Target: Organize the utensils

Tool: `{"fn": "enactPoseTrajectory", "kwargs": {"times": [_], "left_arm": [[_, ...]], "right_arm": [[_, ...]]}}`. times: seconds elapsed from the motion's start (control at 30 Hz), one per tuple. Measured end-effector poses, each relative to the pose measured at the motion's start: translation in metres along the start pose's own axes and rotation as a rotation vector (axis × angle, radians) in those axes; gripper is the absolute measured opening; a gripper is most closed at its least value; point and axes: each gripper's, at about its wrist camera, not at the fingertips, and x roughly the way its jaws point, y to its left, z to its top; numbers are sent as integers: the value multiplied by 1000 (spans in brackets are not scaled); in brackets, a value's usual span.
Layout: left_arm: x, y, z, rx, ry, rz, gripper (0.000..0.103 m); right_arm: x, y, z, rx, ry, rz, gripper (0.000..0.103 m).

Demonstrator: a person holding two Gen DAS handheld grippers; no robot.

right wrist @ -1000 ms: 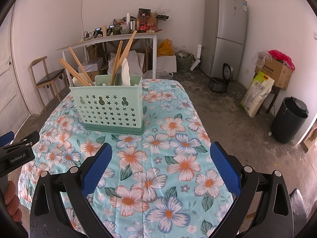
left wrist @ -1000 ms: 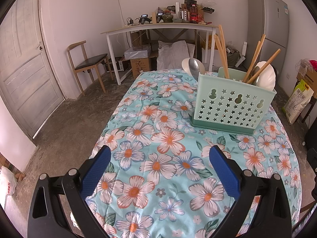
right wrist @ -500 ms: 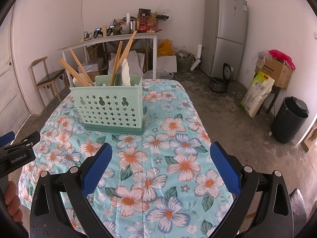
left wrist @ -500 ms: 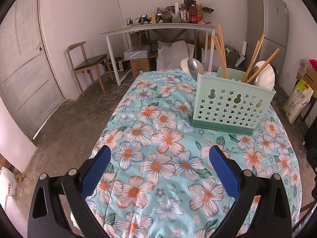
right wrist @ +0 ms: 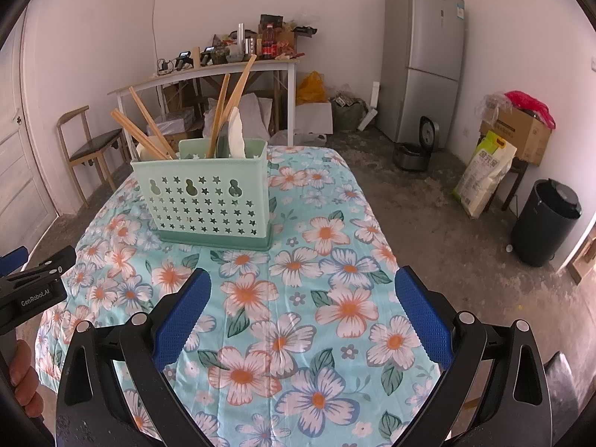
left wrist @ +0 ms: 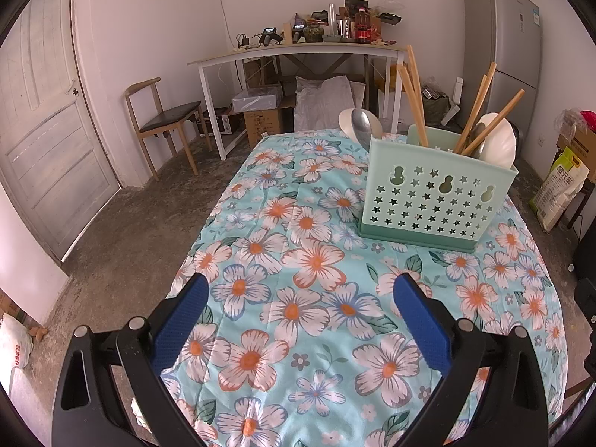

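Here both grippers, left [left wrist: 301, 290] and right [right wrist: 303, 287], hover jaws apart, empty, before the utensil caddy [left wrist: 436, 201].

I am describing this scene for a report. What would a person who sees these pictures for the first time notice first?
The eye goes first to the flowered tablecloth, turquoise with orange-centred blossoms, which covers the whole table. On it stands a mint-green utensil holder with star-shaped holes, holding wooden chopsticks and spoons. At the bottom of each view, the left gripper and the right gripper hang open and empty.
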Motion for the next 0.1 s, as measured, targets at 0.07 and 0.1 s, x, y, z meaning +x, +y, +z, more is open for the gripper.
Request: {"fn": "enactPoseTrajectory", "kwargs": {"times": [0.07,0.1], "left_arm": [[0,0,0,-1,-1,1,97],[0,0,0,0,0,1,97]], "right_arm": [[0,1,0,-1,0,1,95],[0,0,0,0,0,-1,95]]}}
